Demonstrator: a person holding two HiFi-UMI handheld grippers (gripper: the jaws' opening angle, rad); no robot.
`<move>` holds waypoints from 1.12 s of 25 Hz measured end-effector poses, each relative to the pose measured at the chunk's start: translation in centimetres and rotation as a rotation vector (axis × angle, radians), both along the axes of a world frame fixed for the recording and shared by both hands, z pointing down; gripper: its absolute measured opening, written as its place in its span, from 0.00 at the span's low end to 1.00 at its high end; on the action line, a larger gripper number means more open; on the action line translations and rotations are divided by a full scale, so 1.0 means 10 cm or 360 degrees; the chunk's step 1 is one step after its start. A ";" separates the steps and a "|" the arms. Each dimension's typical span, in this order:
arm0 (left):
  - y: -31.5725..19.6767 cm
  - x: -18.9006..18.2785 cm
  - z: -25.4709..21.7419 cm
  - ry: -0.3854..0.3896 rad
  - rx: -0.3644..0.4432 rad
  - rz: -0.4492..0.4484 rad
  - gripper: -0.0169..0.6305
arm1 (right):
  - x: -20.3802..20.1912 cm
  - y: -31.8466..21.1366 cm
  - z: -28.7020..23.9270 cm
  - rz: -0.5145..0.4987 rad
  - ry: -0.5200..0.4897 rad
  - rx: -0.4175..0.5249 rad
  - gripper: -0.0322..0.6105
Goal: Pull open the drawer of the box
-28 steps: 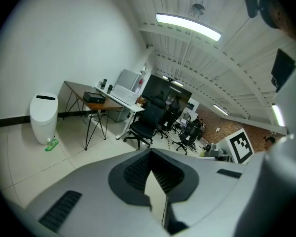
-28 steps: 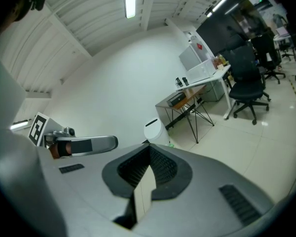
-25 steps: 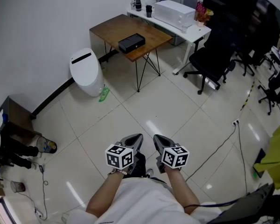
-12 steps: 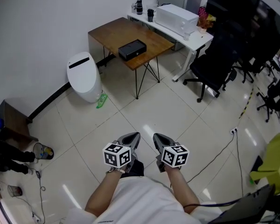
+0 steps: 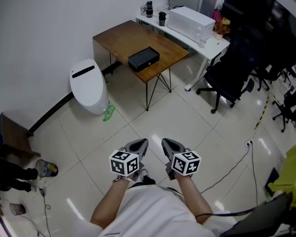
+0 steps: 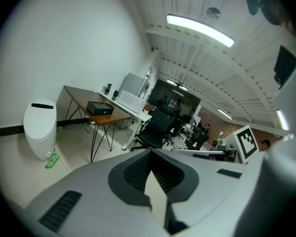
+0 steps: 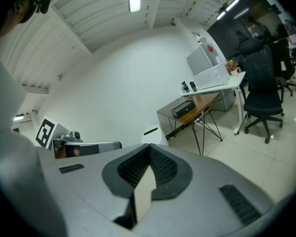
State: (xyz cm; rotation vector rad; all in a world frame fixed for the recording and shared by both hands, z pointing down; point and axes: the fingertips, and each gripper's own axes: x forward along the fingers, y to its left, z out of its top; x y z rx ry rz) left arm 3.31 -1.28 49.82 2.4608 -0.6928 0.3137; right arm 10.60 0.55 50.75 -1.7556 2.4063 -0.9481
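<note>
The box [image 5: 143, 59] is a small black case lying near the front edge of a brown wooden table [image 5: 123, 36] across the room. It also shows small in the left gripper view [image 6: 99, 107] and in the right gripper view [image 7: 181, 111]. No drawer detail can be made out at this distance. My left gripper [image 5: 138, 146] and right gripper [image 5: 168, 146] are held side by side close to my body, far from the table. Both are shut on nothing, their tips meeting in the left gripper view [image 6: 150, 152] and the right gripper view [image 7: 149, 146].
A white rounded bin [image 5: 88, 85] stands left of the table, with a green bottle [image 5: 108, 113] on the floor beside it. Behind are a white desk [image 5: 209, 41] with a white appliance [image 5: 190, 22] and black office chairs [image 5: 232, 70]. A cable [image 5: 232, 157] crosses the tiled floor at right.
The view has drifted a little, so the table and bin sit slightly lower and further right in the picture. Both grippers keep the same shut pose in front of my body.
</note>
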 end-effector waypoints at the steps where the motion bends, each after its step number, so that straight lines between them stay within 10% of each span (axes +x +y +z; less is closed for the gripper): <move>1: -0.06 -0.02 0.02 0.0003 -0.0003 0.0004 0.03 | -0.02 -0.07 0.02 0.0000 0.0009 -0.0008 0.03; 28: -1.30 0.28 0.11 -0.0005 -0.0035 -0.0017 0.03 | 0.36 -1.41 0.15 0.0014 -0.0013 -0.0090 0.03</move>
